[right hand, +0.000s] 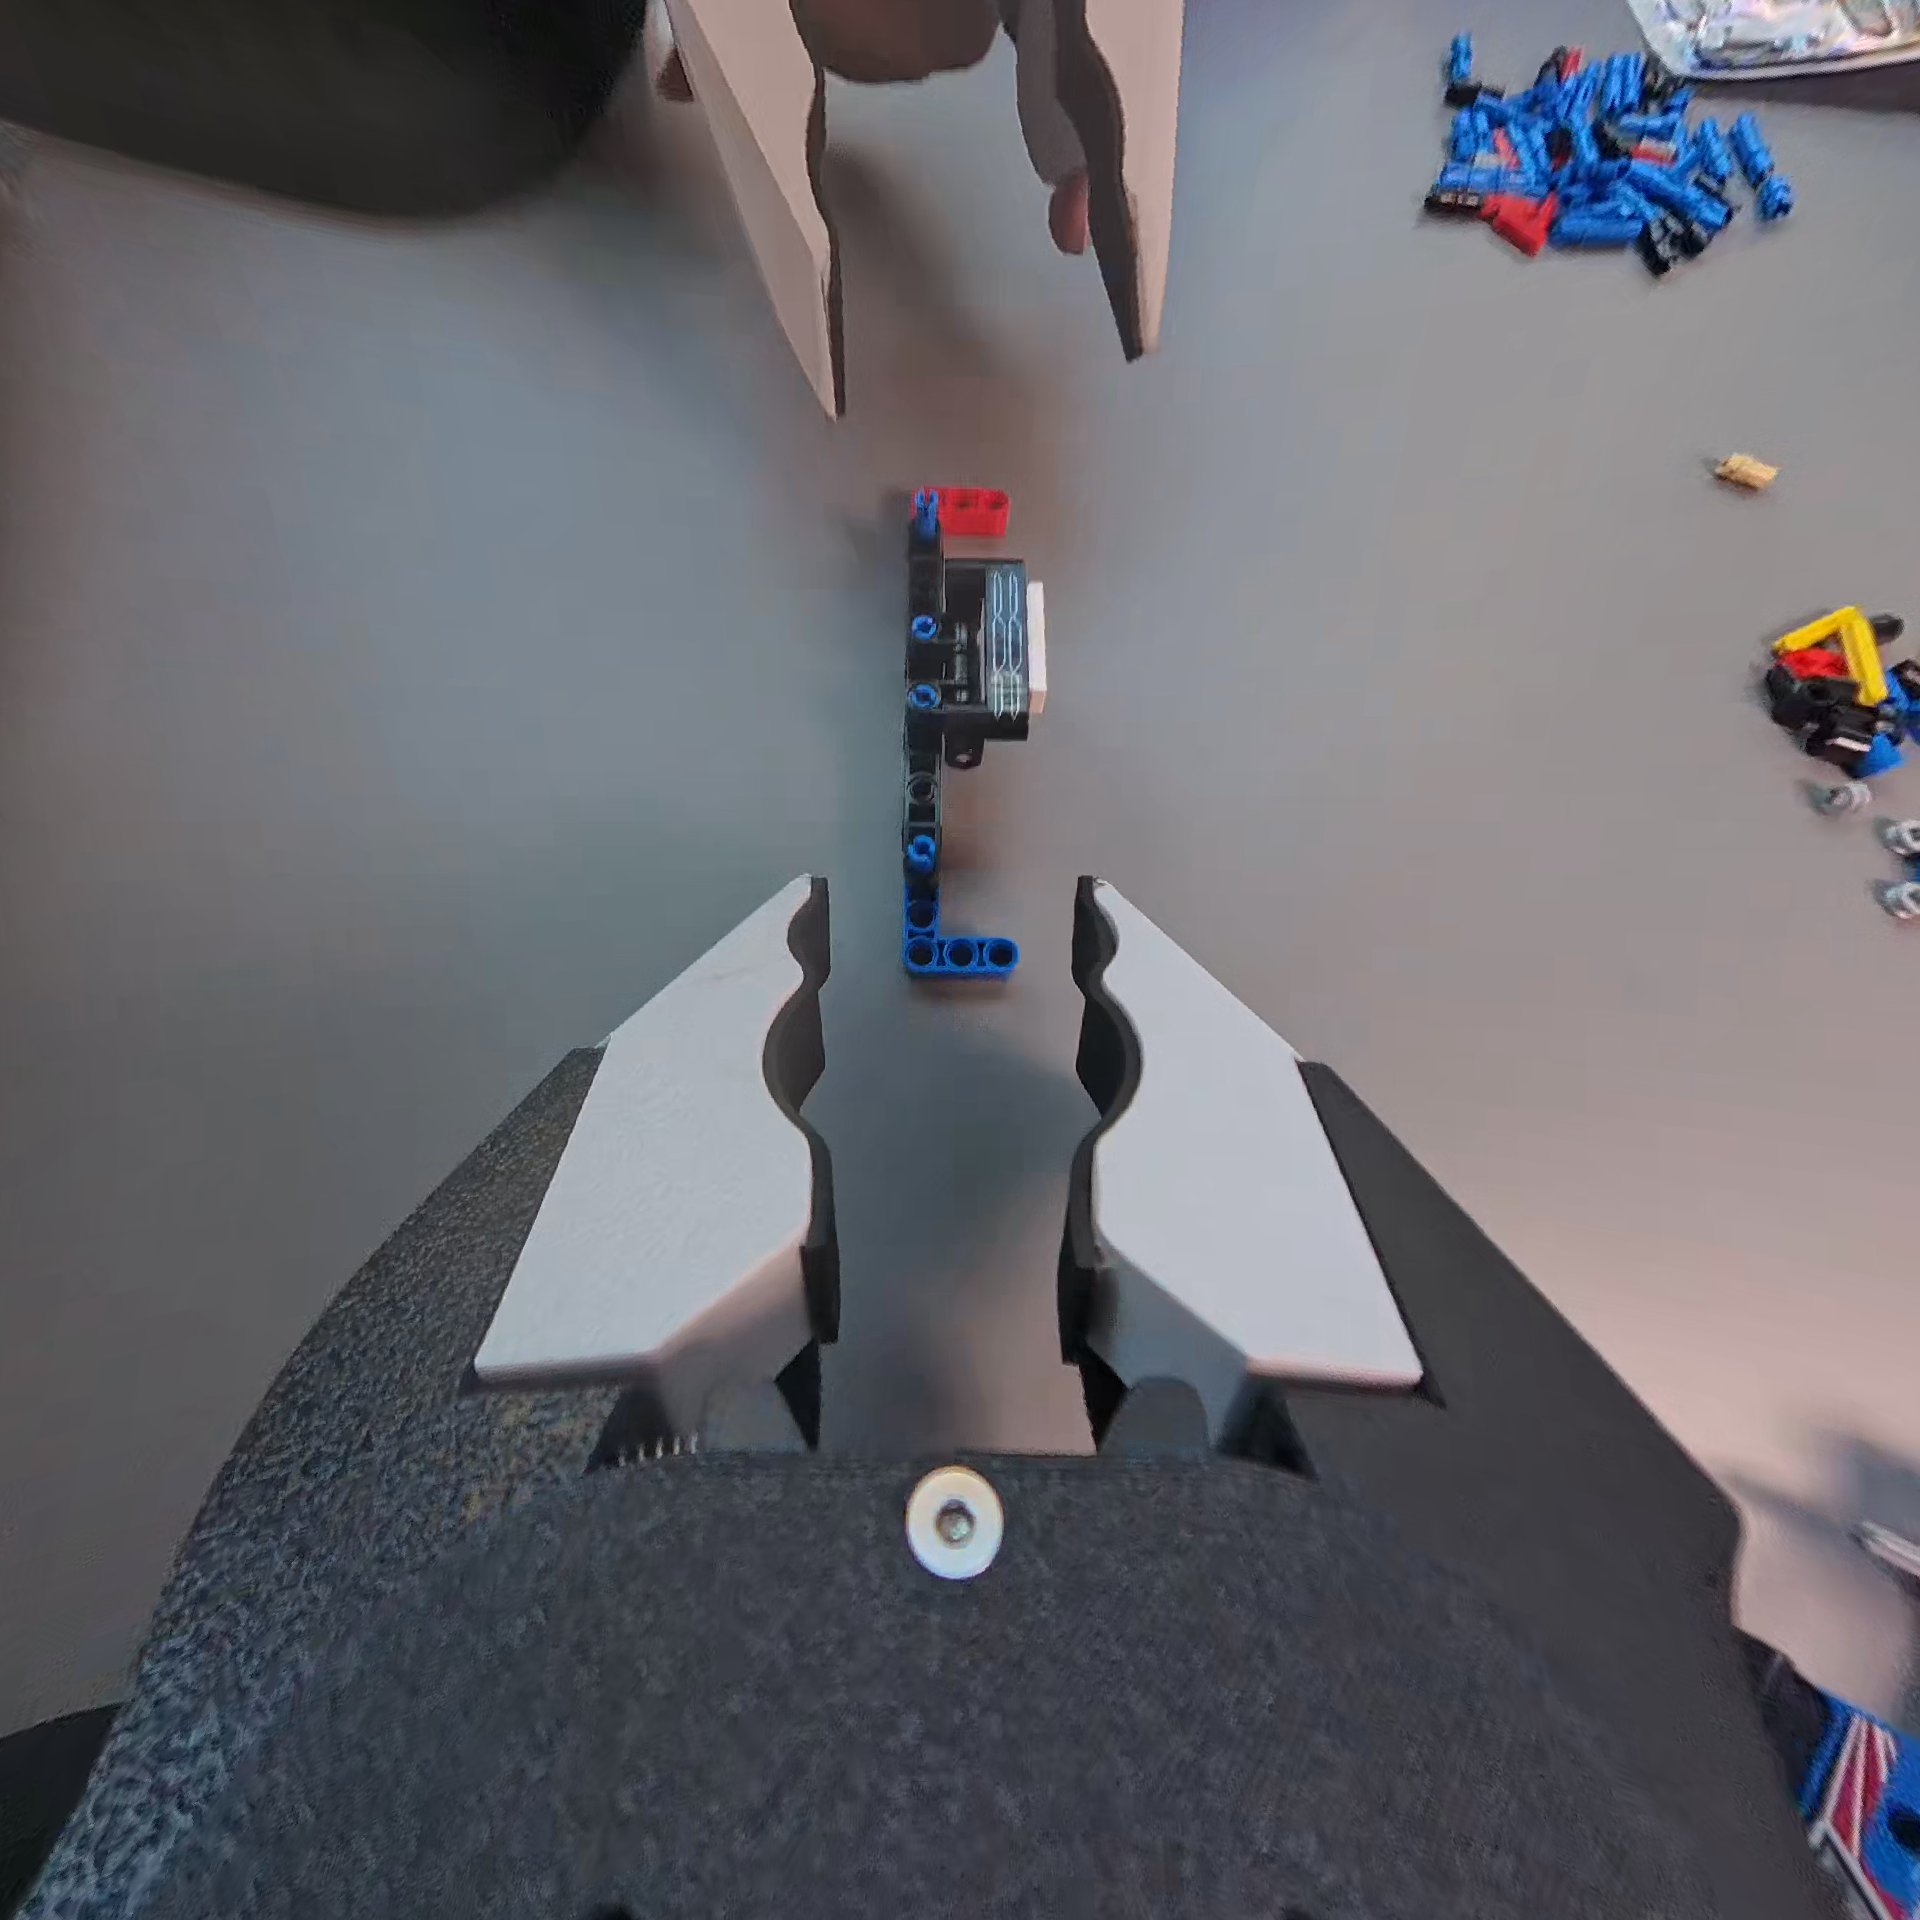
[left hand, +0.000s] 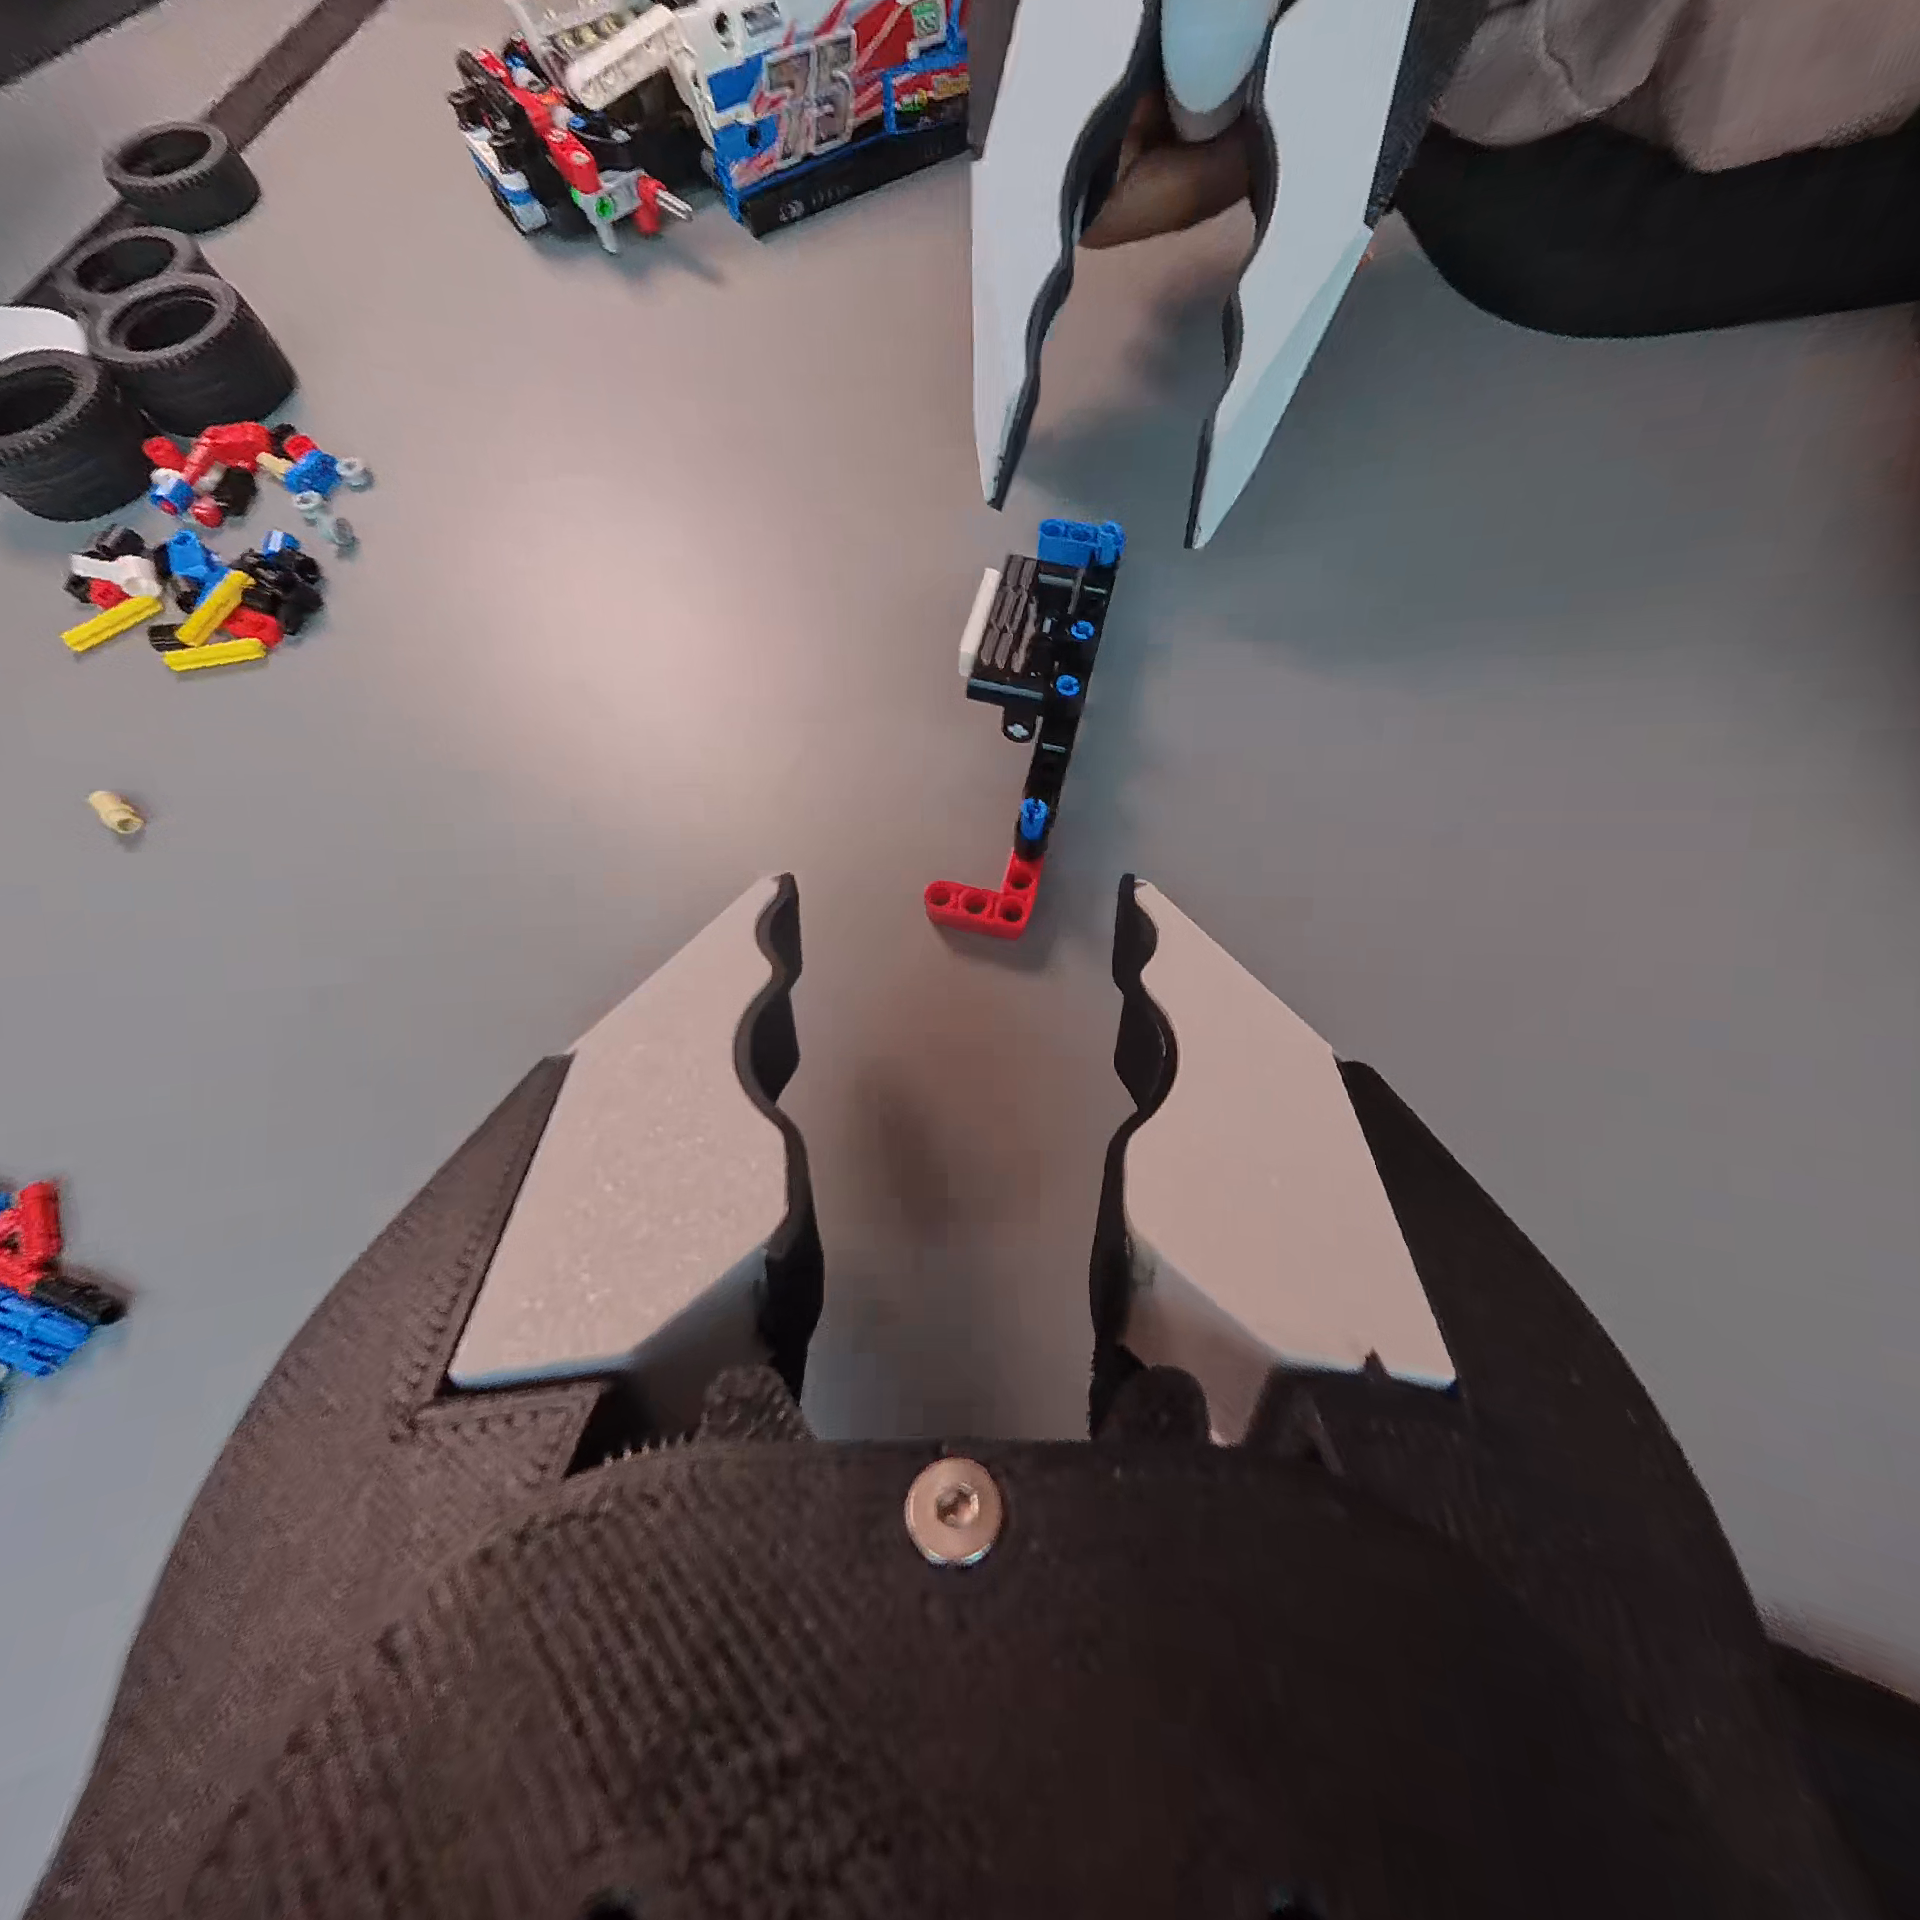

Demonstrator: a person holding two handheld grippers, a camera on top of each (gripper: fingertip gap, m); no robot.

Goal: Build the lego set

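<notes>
A small lego sub-assembly (left hand: 1042, 686) lies flat on the grey table: a black beam with blue pins, a black-and-white panel, a red L-piece (left hand: 982, 900) at one end and a blue L-piece (right hand: 954, 951) at the other. My left gripper (left hand: 956, 883) is open and empty, its tips either side of the red end. My right gripper (right hand: 951, 883) is open and empty at the blue end; it also shows in the left wrist view (left hand: 1096, 520). The two grippers face each other with the sub-assembly (right hand: 961, 675) between them. The left gripper shows far off in the right wrist view (right hand: 982, 384).
A part-built red, white and blue lego car (left hand: 717, 114) stands at the far side. Black tyres (left hand: 135, 343) and loose pieces (left hand: 197, 551) lie to the left. A pile of blue pins (right hand: 1600, 156), a tan pin (right hand: 1745, 473) and mixed pieces (right hand: 1839, 686) lie to the right. The grippers' ends are close to 11 cm from one another. My left gripper's tips are some 15 cm from the tan pin (right hand: 1745, 473). My left wrist view (left hand: 125, 807) looks at it from another angle.
</notes>
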